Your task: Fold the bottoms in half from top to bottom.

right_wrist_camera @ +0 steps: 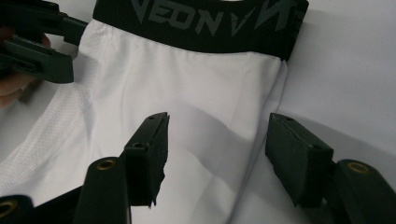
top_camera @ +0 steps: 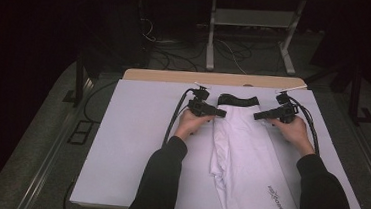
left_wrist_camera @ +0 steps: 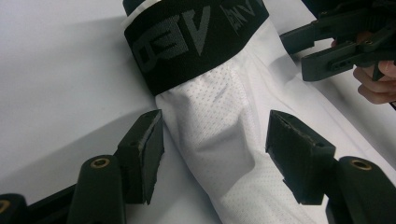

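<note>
high view puts the white shorts point(top_camera: 247, 159) at centre frame on the table point(top_camera: 130, 145), hem cut off below, black waistband point(top_camera: 238, 100) lettering unreadable, left gripper point(top_camera: 219, 112) and right gripper point(top_camera: 258, 115) each partway open astride cloth edges, not pinching.

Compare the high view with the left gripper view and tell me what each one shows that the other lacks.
High view alone: the whole white board, the person's two dark sleeves, the full length of the white shorts down to a small logo near the hem, and the floor with cables behind the table.

Left gripper view alone: the mesh weave of the fabric, the large lettering on the black waistband, and the left gripper with its jaws apart astride a raised fold of the fabric, pads not pressing it.

Both: the shorts, the waistband, and the right gripper at the shorts' other edge.
</note>
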Tool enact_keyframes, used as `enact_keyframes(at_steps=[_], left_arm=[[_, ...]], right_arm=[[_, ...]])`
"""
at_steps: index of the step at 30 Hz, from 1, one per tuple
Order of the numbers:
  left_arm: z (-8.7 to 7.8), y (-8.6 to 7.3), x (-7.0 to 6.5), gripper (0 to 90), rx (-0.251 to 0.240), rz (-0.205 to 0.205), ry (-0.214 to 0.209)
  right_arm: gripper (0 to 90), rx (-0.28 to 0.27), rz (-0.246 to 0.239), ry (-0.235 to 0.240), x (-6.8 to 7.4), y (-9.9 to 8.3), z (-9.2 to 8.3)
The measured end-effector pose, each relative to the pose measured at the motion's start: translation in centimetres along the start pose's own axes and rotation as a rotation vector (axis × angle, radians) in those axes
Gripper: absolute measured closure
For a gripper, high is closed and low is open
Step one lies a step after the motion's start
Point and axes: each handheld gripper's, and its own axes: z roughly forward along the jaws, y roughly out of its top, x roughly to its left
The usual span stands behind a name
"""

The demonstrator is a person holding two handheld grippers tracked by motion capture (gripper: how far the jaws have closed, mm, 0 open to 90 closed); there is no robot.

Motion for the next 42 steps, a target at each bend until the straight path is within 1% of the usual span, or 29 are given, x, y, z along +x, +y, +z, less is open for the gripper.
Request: enact_keyframes(at_steps=[2, 4, 5, 6, 8, 11, 12, 13, 15, 18, 20, 22, 23, 24, 29, 32, 34, 38, 39, 42], left_arm=[[0.0, 0.0, 0.0, 38.9, 0.003, -0.003, 0.004], [0.0, 0.0, 0.0, 41.9, 0.006, -0.006, 0.0], [0.1, -0.1, 0.1, 45.1, 0.005, -0.009, -0.004], [0.2, -0.1, 0.1, 47.0, 0.005, -0.011, -0.01], [0.4, -0.1, 0.0, 51.9, 0.008, -0.015, -0.018], [0.6, -0.1, -0.2, 58.5, 0.014, -0.016, -0.011], [0.7, -0.1, -0.2, 61.0, 0.014, -0.018, -0.002], [0.7, -0.1, -0.2, 63.8, 0.015, -0.019, 0.002], [0.7, -0.2, -0.2, 68.7, 0.013, -0.025, 0.013], [1.0, -0.2, -0.2, 76.4, 0.015, -0.025, 0.015], [1.2, -0.3, -0.3, 81.1, 0.017, -0.027, 0.015], [1.3, -0.3, -0.3, 84.3, 0.015, -0.039, 0.016], [1.3, -0.3, -0.3, 85.1, 0.013, -0.046, 0.015], [1.3, -0.2, -0.4, 85.7, 0.014, -0.045, 0.018], [1.0, -0.1, -0.7, 86.3, 0.015, -0.036, 0.03], [0.5, 0.1, -0.9, 86.3, 0.006, -0.035, 0.02], [0.3, 0.2, -1.2, 86.3, 0.001, -0.025, 0.02], [0.0, 0.0, -1.6, 86.3, -0.018, -0.029, 0.001], [-0.1, -0.1, -1.6, 86.3, -0.021, -0.029, -0.006], [-0.4, -0.2, -1.9, 86.3, -0.033, -0.032, -0.014]], right_arm=[[39.4, 0.004, -0.005, -0.007, 0.1, 0.0, -0.1], [44.4, 0.01, 0.001, -0.01, 0.1, -0.1, -0.1], [45.5, 0.014, 0.004, -0.007, 0.1, -0.1, -0.1], [47.8, 0.016, 0.009, 0.002, 0.1, -0.1, 0.0], [52.6, 0.02, 0.012, 0.001, 0.3, -0.1, 0.1], [62.5, 0.028, 0.023, 0.006, 0.5, -0.2, 0.3], [66.0, 0.028, 0.025, -0.001, 0.6, -0.2, 0.4], [71.0, 0.03, 0.026, -0.027, 0.7, -0.1, 0.5], [77.8, 0.031, 0.025, -0.055, 0.9, -0.1, 0.5], [85.7, 0.037, 0.025, -0.081, 1.2, -0.2, 0.7], [87.2, 0.044, 0.025, -0.093, 1.5, -0.1, 0.7], [87.7, 0.05, 0.027, -0.102, 1.6, -0.1, 0.6], [87.9, 0.047, 0.03, -0.101, 1.6, -0.1, 0.6], [87.9, 0.036, 0.036, -0.092, 1.5, -0.2, 0.5], [88.0, -0.042, 0.093, 0.014, 0.9, -0.5, -0.5], [88.0, -0.079, 0.109, 0.061, 0.8, -0.7, -1.2], [88.0, -0.102, 0.113, 0.073, 0.9, -0.9, -1.7], [88.0, -0.124, 0.099, 0.075, 1.2, -1.2, -2.7], [87.9, -0.126, 0.089, 0.066, 1.4, -1.2, -2.9], [87.9, -0.136, 0.077, 0.064, 1.7, -1.2, -3.3]])
